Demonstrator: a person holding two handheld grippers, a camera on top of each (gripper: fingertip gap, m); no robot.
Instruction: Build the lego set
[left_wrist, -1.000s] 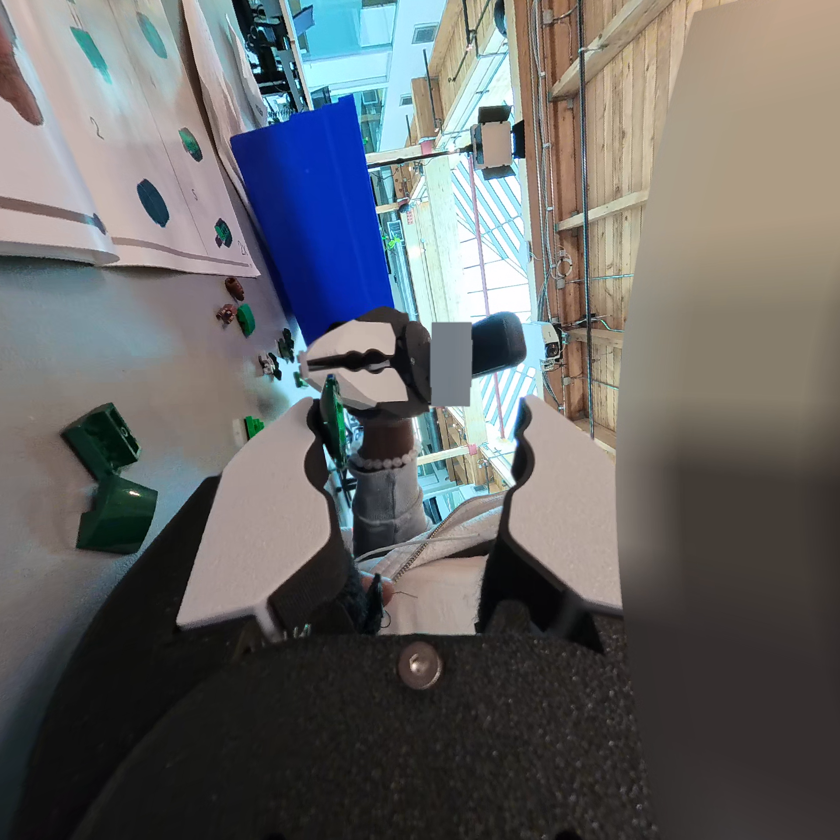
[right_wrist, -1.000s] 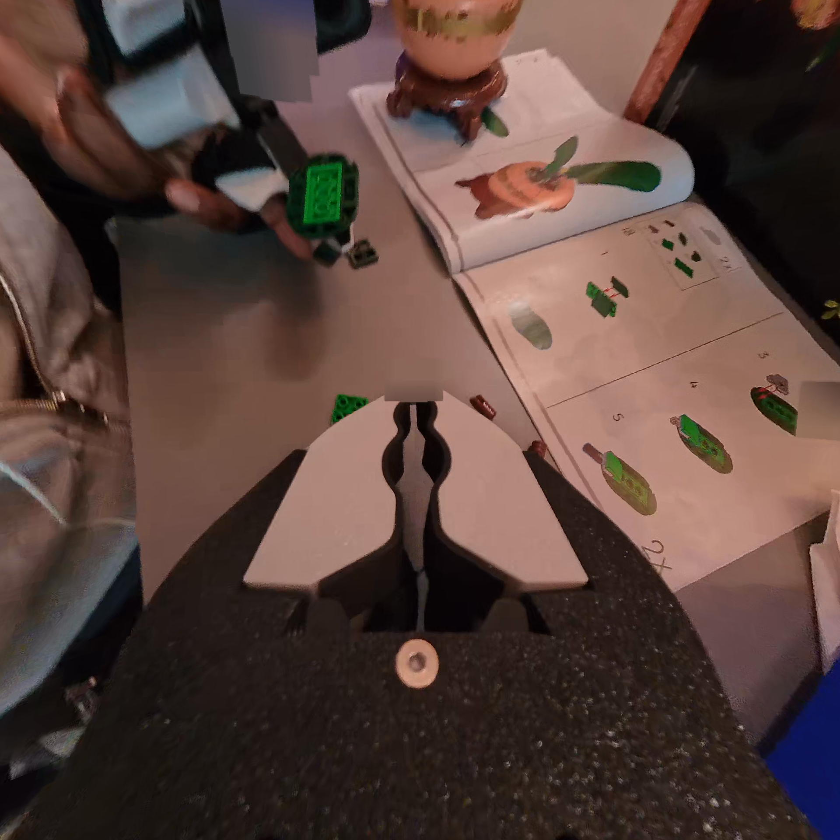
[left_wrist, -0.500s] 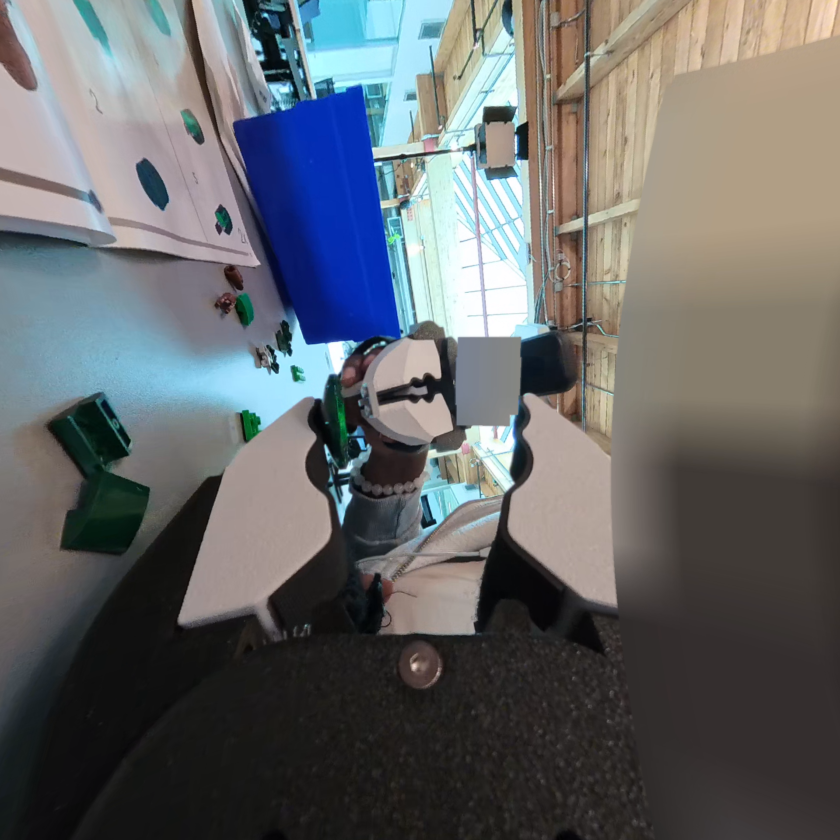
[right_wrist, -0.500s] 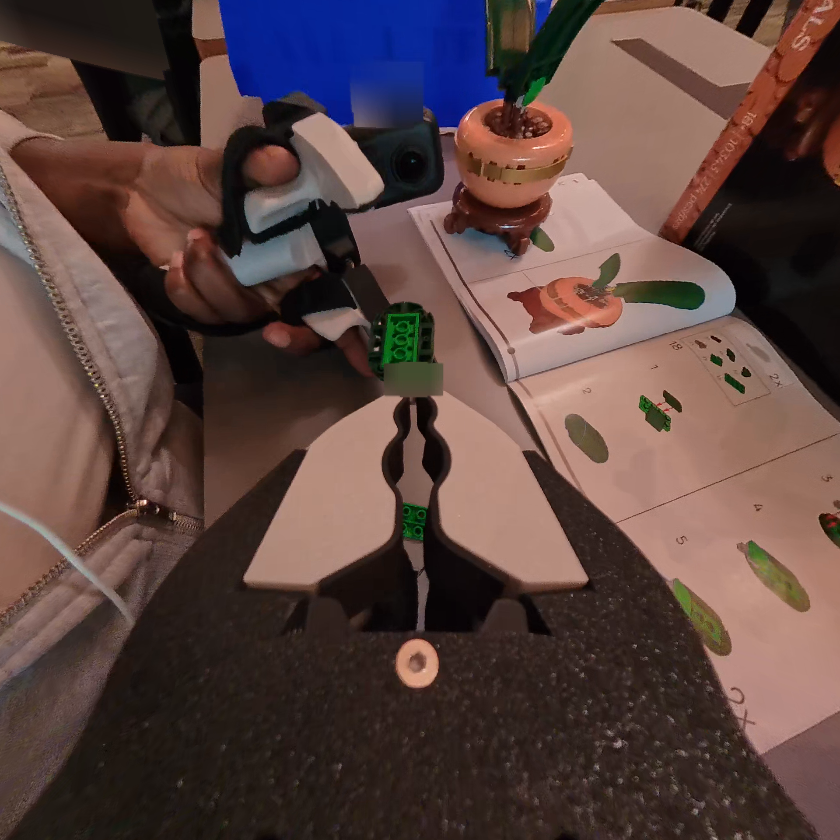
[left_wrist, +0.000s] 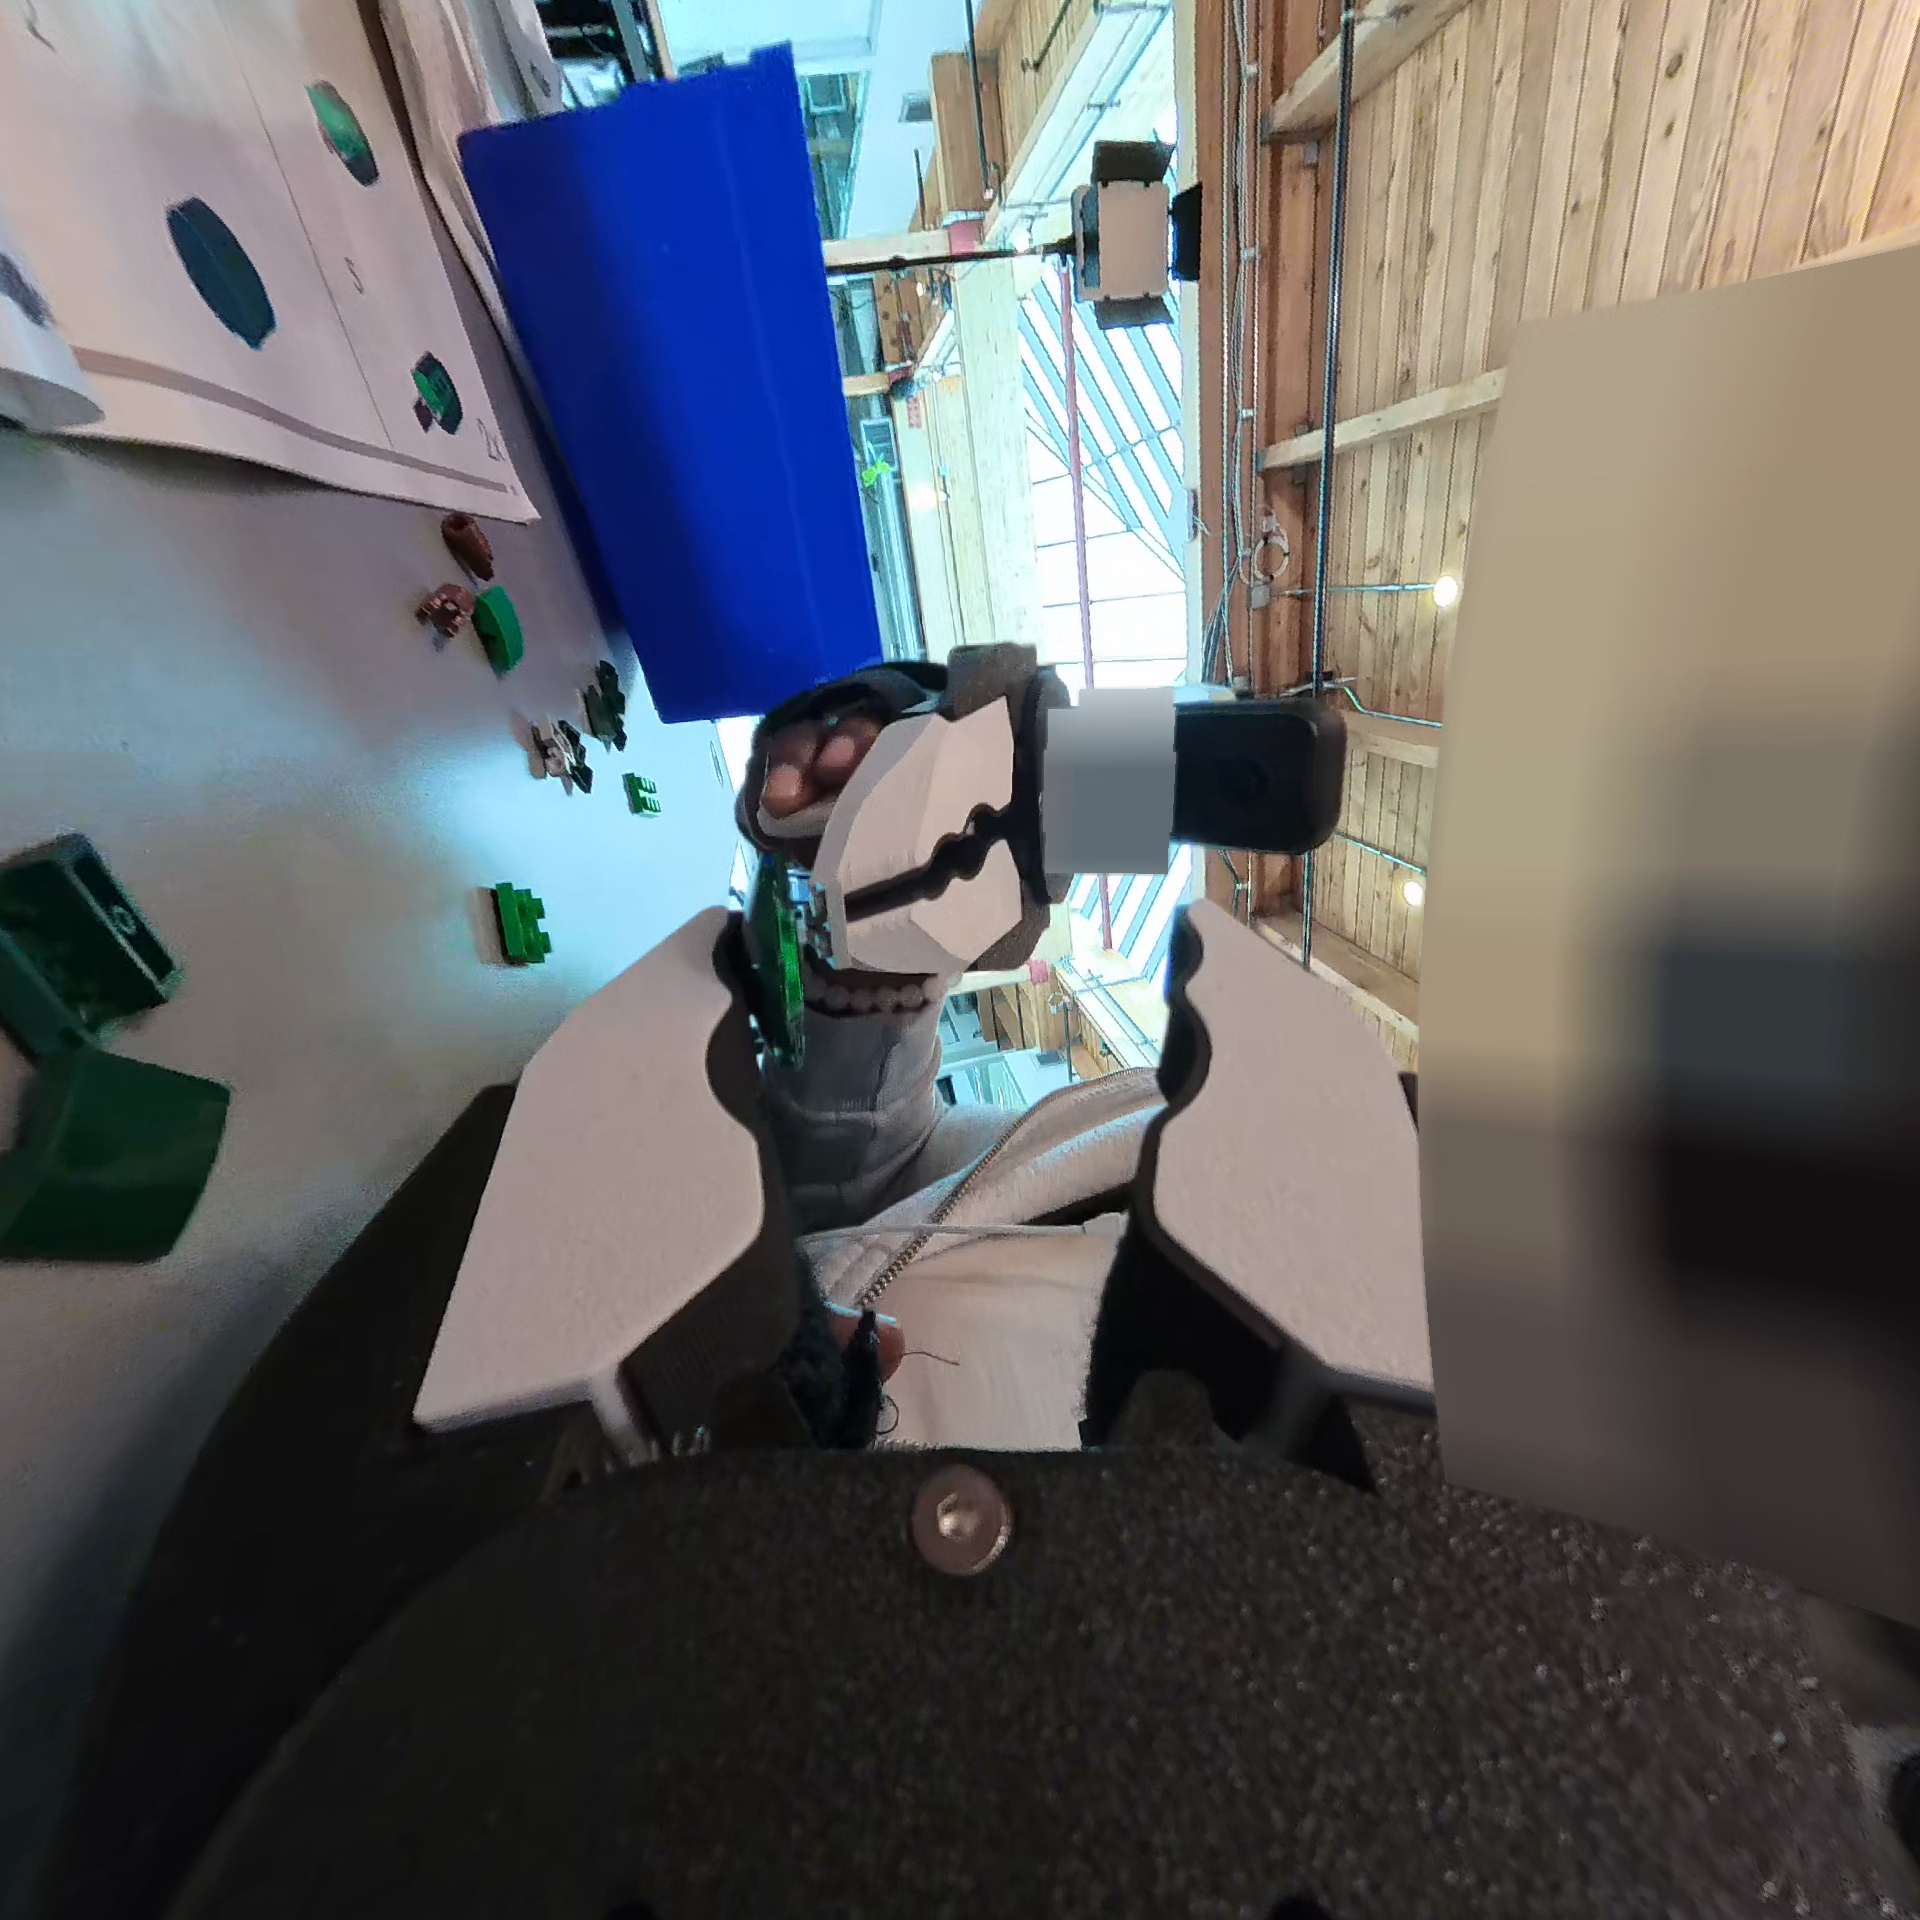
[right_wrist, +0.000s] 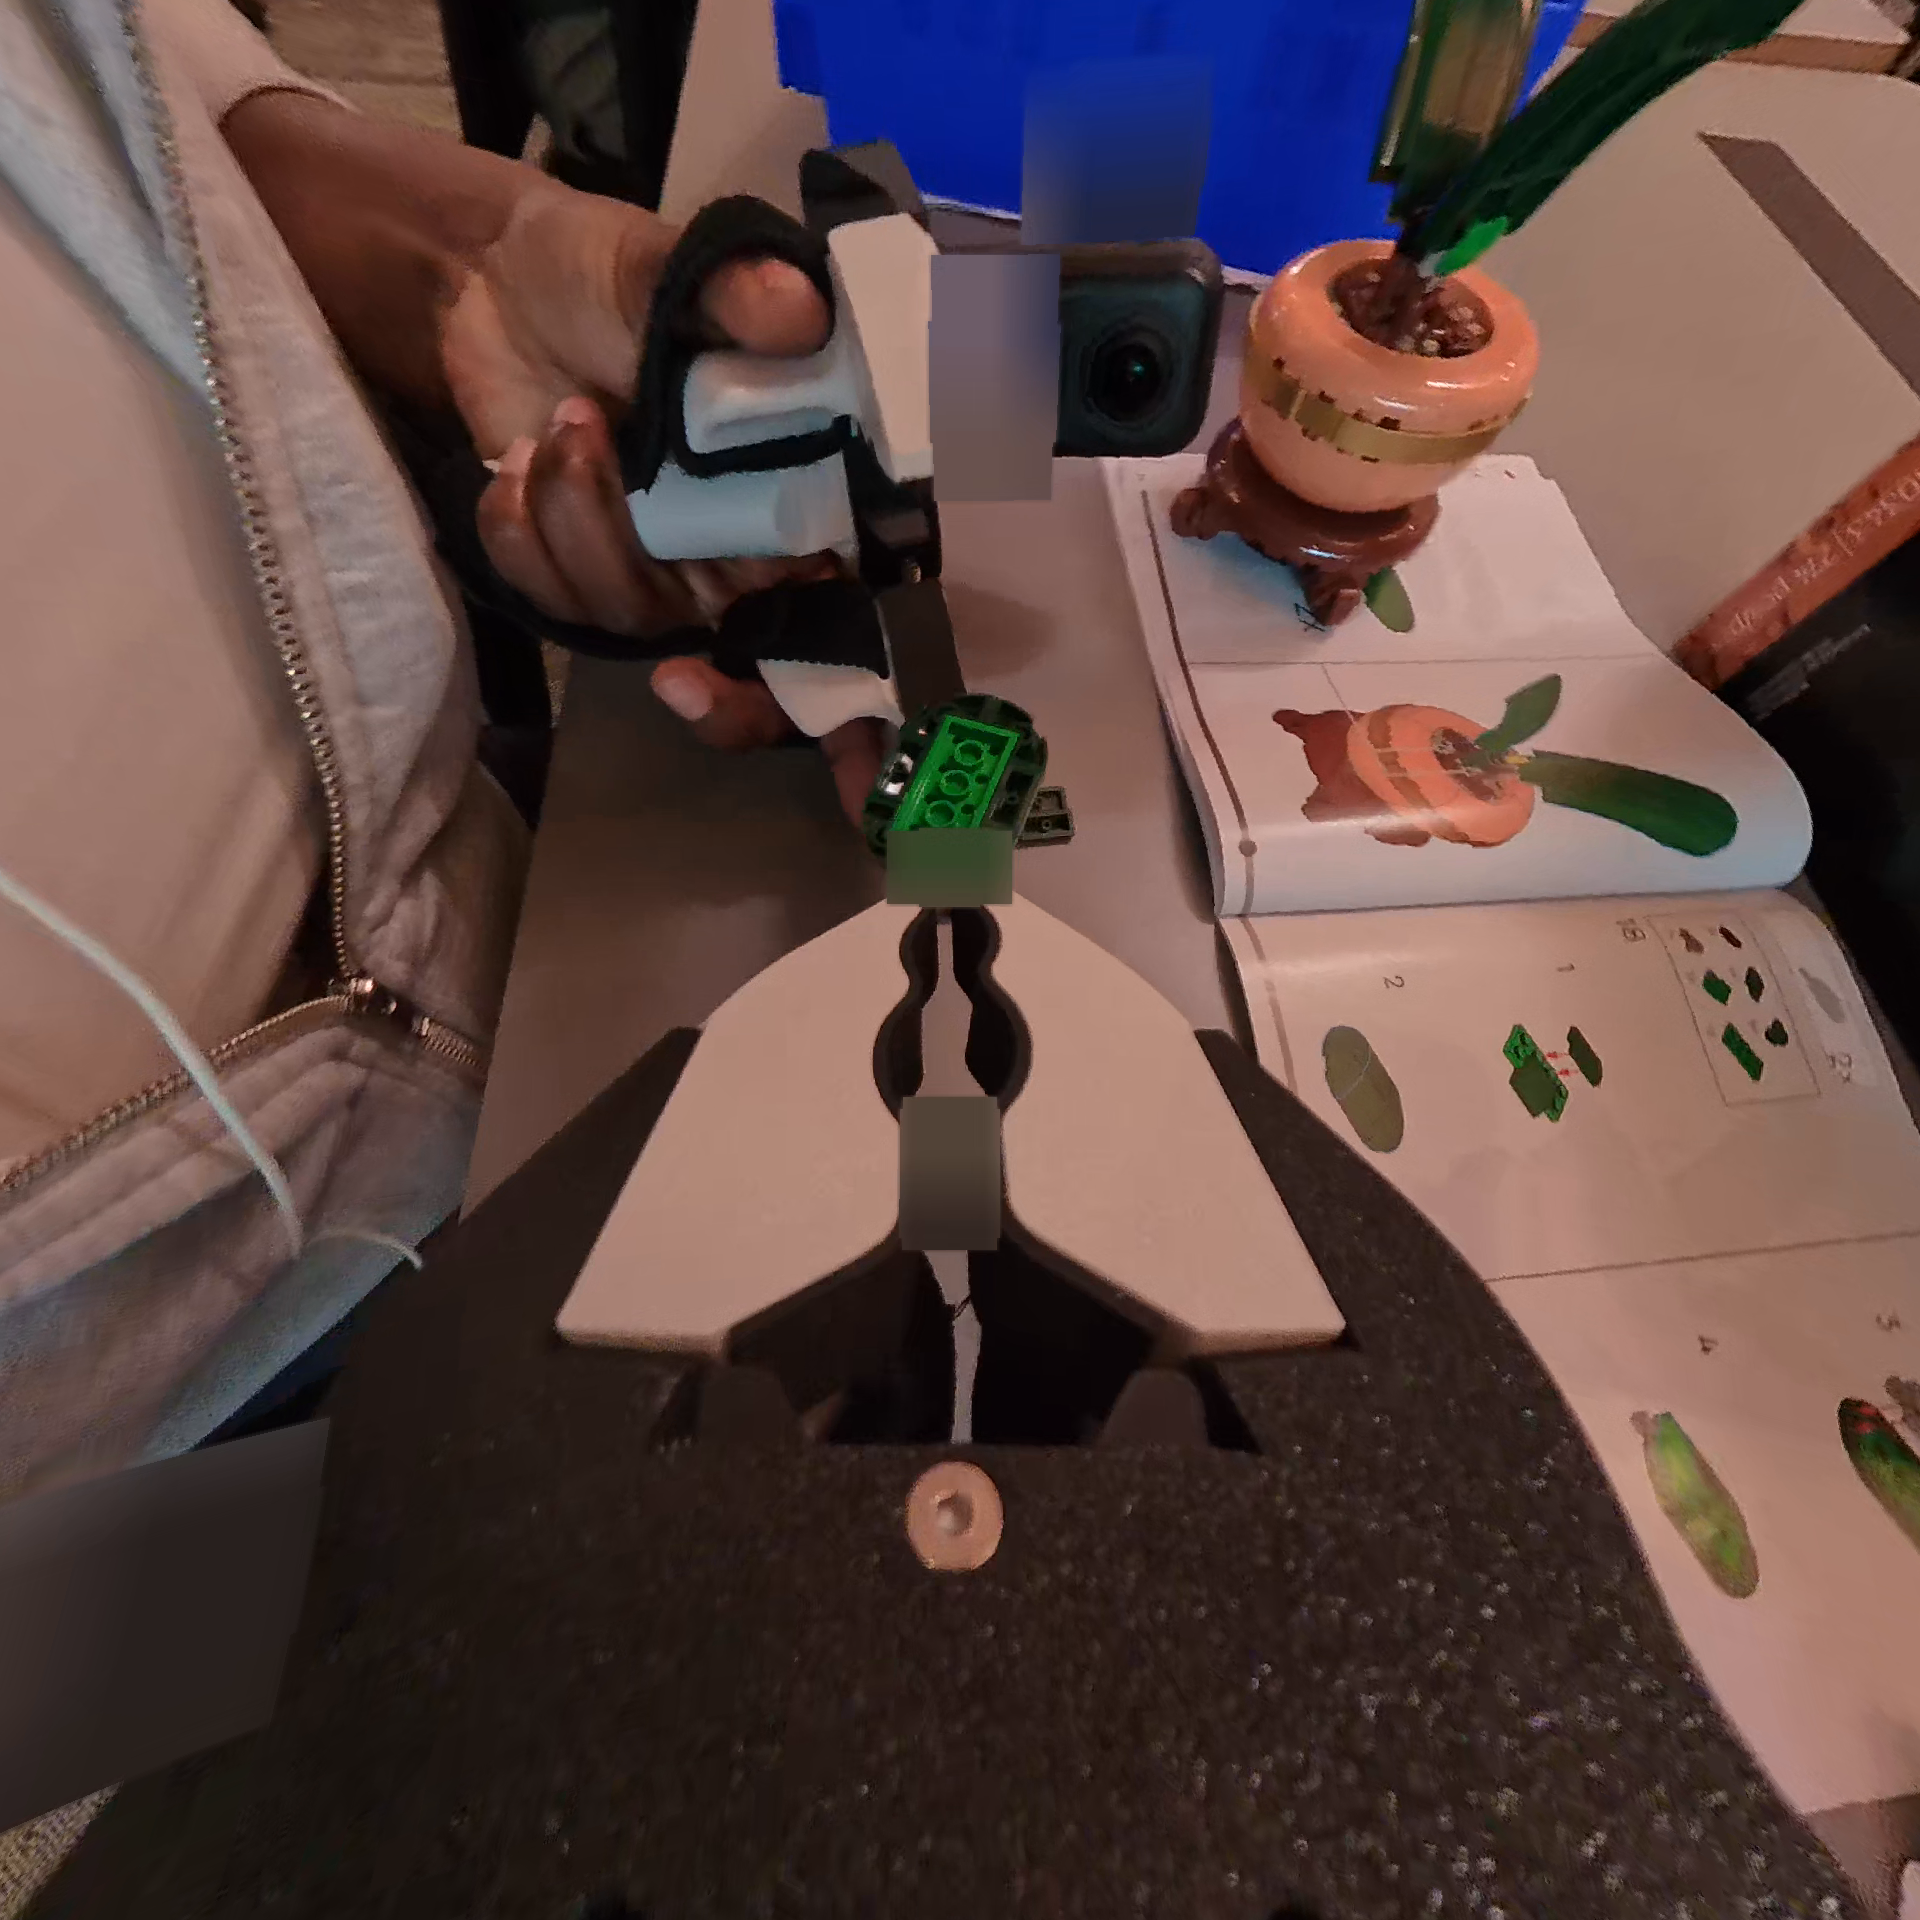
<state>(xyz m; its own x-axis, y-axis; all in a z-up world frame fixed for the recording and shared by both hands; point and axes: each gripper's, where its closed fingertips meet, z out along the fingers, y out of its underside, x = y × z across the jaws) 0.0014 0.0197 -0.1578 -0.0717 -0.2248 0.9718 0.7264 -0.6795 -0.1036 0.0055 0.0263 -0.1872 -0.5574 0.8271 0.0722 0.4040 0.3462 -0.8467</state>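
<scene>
Right gripper (right_wrist: 951, 920) jaws clenched together; whether a small part sits between the tips can't be told, since mosaic patches cover that spot. Left gripper (left_wrist: 951, 961) jaws spread wide in its own view, yet a green leaf assembly (right_wrist: 961, 774) sits against the inner face of one finger, with a fingertip of the left hand (right_wrist: 582, 436) pressed behind it; can't tell what actually bears it. In the left wrist view the leaf assembly (left_wrist: 779, 971) shows edge-on, touching the right gripper's (left_wrist: 831, 920) tips. Landmark: open instruction booklet (right_wrist: 1538, 1122) on the grey table (right_wrist: 665, 935). Leaf assembly is held in the air just off the booklet's near-left edge. A built peach flowerpot (right_wrist: 1387, 405) on a brown stand sits on the booklet's far page, dark green leaves (right_wrist: 1507, 135) rising from it. Blue bin (right_wrist: 1091, 94) behind the pot. Loose green and brown pieces (left_wrist: 499, 629) lie on the table beside the booklet's (left_wrist: 239, 260) edge, two bigger dark green bricks (left_wrist: 83, 1060) farther out. Jacket sleeve and zipper (right_wrist: 187, 727) fill the left of the right wrist view.
</scene>
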